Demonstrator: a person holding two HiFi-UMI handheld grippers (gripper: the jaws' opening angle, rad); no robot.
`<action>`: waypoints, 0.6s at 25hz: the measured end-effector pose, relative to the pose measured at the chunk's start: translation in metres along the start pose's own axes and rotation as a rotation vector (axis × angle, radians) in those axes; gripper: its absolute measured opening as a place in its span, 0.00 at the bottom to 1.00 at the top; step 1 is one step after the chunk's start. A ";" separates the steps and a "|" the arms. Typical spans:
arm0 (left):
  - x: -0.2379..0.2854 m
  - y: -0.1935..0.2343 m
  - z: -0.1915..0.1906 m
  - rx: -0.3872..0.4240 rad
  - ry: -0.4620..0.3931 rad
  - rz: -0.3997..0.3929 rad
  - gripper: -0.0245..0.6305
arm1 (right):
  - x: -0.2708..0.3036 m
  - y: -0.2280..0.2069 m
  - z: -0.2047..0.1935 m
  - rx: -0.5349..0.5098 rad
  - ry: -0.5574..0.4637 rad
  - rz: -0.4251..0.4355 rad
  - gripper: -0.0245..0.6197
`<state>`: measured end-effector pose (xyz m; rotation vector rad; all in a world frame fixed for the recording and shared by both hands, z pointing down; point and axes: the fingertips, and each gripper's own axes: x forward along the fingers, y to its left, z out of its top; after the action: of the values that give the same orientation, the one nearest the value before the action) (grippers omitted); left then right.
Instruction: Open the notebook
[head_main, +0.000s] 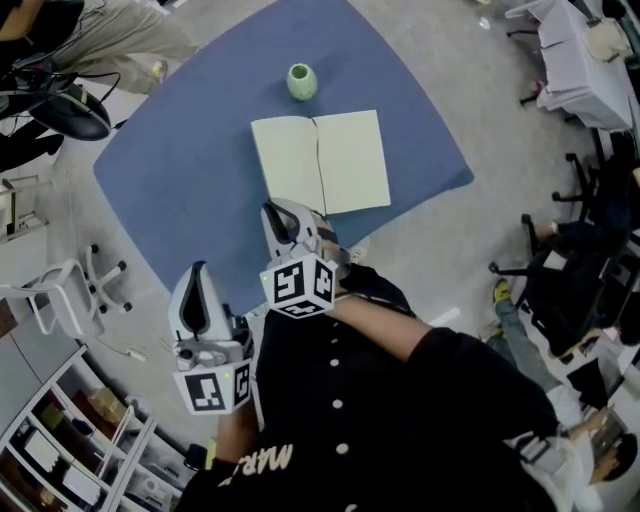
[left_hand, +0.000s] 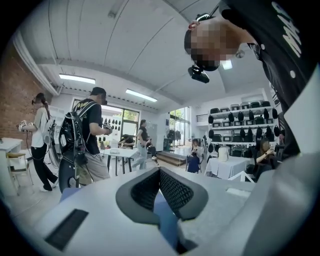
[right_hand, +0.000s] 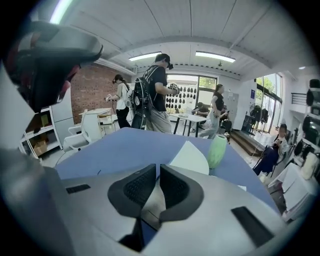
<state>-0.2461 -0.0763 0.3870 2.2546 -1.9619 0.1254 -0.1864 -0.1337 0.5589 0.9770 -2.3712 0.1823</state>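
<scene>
The notebook (head_main: 320, 163) lies open flat on the blue table (head_main: 180, 170), two cream pages showing; a corner of it (right_hand: 192, 157) appears in the right gripper view. My right gripper (head_main: 272, 208) hovers just short of the notebook's near left corner, close to the table's front edge. Its pads (right_hand: 158, 170) stand a narrow slit apart with nothing between them. My left gripper (head_main: 197, 268) is lower left, off the table's edge and near the person's body. In the left gripper view its pads (left_hand: 159, 172) meet at the tips, holding nothing.
A pale green vase (head_main: 302, 81) stands just beyond the notebook, also seen in the right gripper view (right_hand: 217, 150). White chairs (head_main: 60, 290) and shelves (head_main: 60, 440) are at left, black chairs (head_main: 560, 270) at right. Several people stand by tables in the room (left_hand: 85, 145).
</scene>
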 end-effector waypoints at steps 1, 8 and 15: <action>-0.001 0.003 -0.001 0.005 0.001 0.008 0.04 | 0.005 0.004 -0.002 -0.012 0.004 0.002 0.09; -0.005 0.031 -0.016 -0.005 0.035 0.051 0.04 | 0.043 0.036 -0.013 -0.110 0.042 -0.026 0.09; -0.003 0.043 -0.029 -0.020 0.063 0.074 0.04 | 0.071 0.059 -0.038 -0.145 0.110 0.018 0.09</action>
<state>-0.2878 -0.0740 0.4178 2.1390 -2.0060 0.1826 -0.2509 -0.1219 0.6346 0.8556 -2.2586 0.0678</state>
